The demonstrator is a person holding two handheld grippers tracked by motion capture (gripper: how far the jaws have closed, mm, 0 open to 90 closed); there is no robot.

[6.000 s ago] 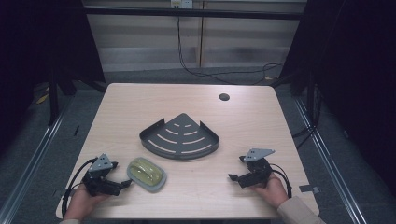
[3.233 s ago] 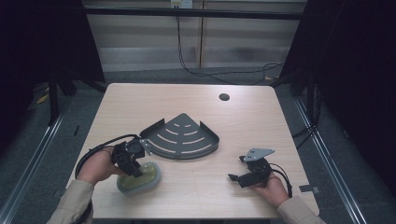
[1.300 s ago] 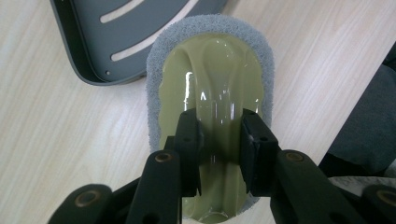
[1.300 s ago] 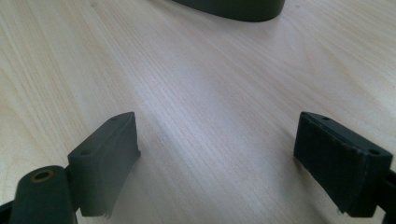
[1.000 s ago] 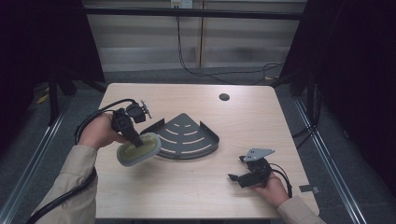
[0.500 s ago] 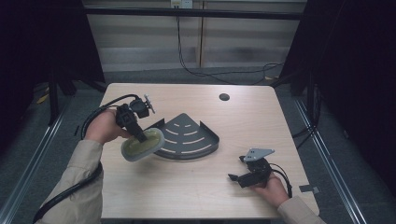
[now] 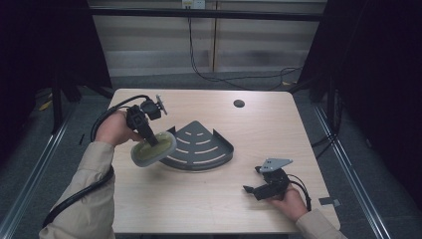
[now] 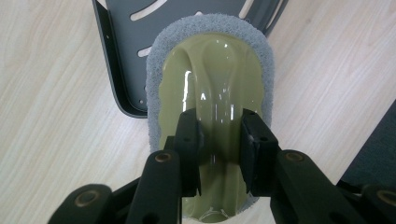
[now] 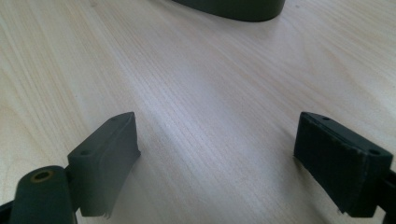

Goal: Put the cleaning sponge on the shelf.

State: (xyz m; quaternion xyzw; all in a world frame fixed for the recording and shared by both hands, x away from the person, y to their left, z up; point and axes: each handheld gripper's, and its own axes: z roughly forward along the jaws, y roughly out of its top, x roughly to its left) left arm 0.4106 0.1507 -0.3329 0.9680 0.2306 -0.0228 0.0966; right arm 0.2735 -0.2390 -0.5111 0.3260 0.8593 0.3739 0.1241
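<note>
Over the left edge of the dark corner tray (image 7: 204, 149), just above the table (image 7: 209, 209), I hold the olive scrubber (image 7: 153, 148) tilted in my left gripper (image 7: 149, 139). Its jaws are clamped on the raised glossy handle of the scrubber, which hangs partly over the tray's left wall. My left forearm comes up from the near left corner, the wrist bent so the gripper points down and to the right, with its cable looping behind the hand.

From the left gripper view I see what the high view cannot: the grey scouring pad rimming the scrubber (image 8: 210, 88), both pads pressing the ridge of the handle, and the tray's slots (image 8: 126, 56) beyond.

My right gripper (image 7: 259, 188) rests on the table at the near right, well apart from the tray. Its own view shows the jaws standing wide with bare wood between them and the tray's rim (image 9: 233, 9) at the far edge. A small dark hole (image 7: 239, 103) sits at the table's far side.
</note>
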